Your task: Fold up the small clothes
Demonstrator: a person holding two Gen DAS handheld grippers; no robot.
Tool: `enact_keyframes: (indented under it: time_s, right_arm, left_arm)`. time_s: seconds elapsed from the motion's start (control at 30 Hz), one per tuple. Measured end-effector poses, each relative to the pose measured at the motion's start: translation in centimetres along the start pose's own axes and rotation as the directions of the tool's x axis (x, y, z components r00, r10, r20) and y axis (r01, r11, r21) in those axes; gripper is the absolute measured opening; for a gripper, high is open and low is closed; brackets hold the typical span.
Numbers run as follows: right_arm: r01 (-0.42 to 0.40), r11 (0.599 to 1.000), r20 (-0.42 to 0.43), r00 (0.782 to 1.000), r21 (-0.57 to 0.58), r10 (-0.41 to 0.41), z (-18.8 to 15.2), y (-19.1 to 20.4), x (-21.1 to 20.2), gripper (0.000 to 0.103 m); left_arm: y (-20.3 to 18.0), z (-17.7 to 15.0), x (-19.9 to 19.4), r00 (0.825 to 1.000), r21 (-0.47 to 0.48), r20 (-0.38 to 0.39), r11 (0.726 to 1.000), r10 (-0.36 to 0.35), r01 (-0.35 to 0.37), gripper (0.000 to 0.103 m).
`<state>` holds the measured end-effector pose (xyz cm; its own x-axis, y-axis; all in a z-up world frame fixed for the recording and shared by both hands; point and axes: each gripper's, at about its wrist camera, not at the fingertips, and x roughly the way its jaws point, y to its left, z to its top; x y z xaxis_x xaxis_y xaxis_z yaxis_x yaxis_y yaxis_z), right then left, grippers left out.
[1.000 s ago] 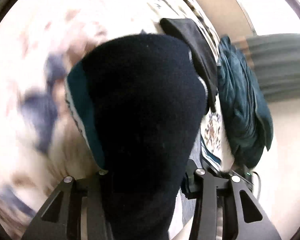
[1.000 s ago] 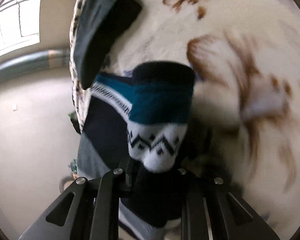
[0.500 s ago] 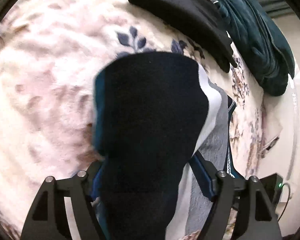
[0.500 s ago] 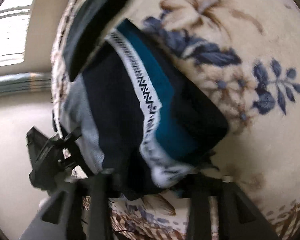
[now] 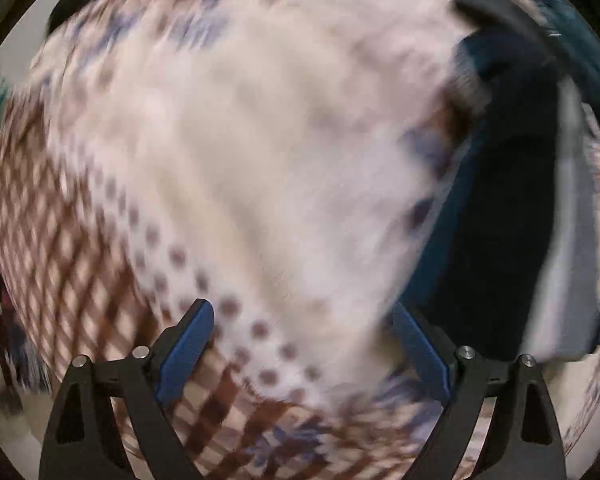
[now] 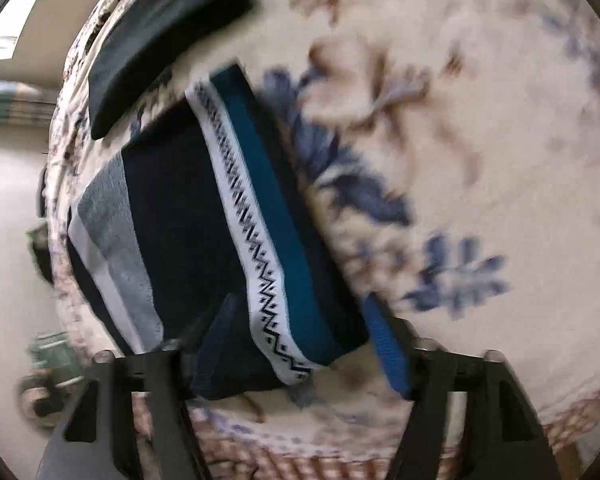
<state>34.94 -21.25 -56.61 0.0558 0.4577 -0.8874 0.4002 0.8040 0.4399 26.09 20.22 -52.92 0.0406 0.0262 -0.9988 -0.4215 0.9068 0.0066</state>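
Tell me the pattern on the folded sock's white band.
A black zigzag with small diamonds on the sock, clearest in the right wrist view.

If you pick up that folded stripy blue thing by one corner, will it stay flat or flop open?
Probably it would flop. The folded stripy knit is soft cloth lying in loose layers on the flowery blanket, so it would likely droop and unfold. It looks thin, so it is probably light for its size. Pushing it across the fuzzy blanket might bunch it up rather than slide it.
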Motion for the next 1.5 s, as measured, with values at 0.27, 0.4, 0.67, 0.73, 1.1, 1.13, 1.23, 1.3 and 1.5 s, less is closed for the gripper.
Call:
enact_keyframes:
  time_s: [0.27, 0.4, 0.67, 0.73, 1.1, 1.13, 1.23, 1.3, 1.5]
  right_arm:
    - [0.07, 0.997, -0.021, 0.997, -0.044, -0.071, 0.6, -1.2, -0.8, 0.008]
    - [0.042, 0.988, 0.024, 0.999, -0.146, -0.039, 3.2, 1.3, -2.9, 0.043]
    - [-0.044, 0.979, 0.077, 0.995, -0.198, 0.06, 12.8, 5.0, 2.0, 0.069]
    - [-0.062, 0.981, 0.059, 0.996, -0.184, 0.074, 14.8, 5.2, 4.0, 0.069]
    - [-0.043, 0.991, 0.259, 0.963, -0.128, 0.075, 14.7, 5.2, 0.5, 0.011]
    - [-0.028, 0.991, 0.261, 0.963, -0.133, 0.062, 15.0, 5.2, 0.4, 0.011]
    - [0.011, 0.982, 0.221, 0.975, -0.187, 0.031, 15.6, 6.0, 1.4, 0.012]
    - [0.014, 0.974, 0.137, 0.99, -0.227, 0.018, 16.3, 6.8, 2.8, 0.021]
    - [-0.167, 0.971, -0.01, 0.986, -0.174, 0.168, 14.8, 3.2, 1.9, 0.072]
  left_arm:
    - [0.7, 0.0, 4.3, 1.0, -0.052, -0.02, 0.999, -0.005, 0.004, 0.103]
    - [0.4, 0.2, 4.3, 0.999, -0.057, -0.04, 0.998, -0.008, 0.006, 0.103]
    - [-1.3, 3.5, -4.6, 0.98, -0.035, 0.194, 0.999, 0.043, -0.037, 0.103]
    - [-3.8, 5.6, -6.2, 0.967, 0.001, 0.256, 1.0, -0.001, 0.0, 0.103]
    - [-12.3, 15.3, -1.0, 0.973, 0.177, 0.225, 0.984, -0.039, -0.001, 0.103]
    - [-12.4, 15.5, -0.9, 0.974, 0.173, 0.221, 0.985, -0.038, -0.001, 0.103]
    - [-12.3, 16.3, -0.6, 0.978, 0.177, 0.207, 0.984, -0.037, 0.0, 0.103]
    - [-11.5, 15.9, -1.5, 0.977, 0.168, 0.205, 0.986, -0.054, 0.019, 0.103]
    - [-7.8, 13.0, -4.4, 0.953, 0.155, 0.166, 0.961, -0.253, 0.228, 0.103]
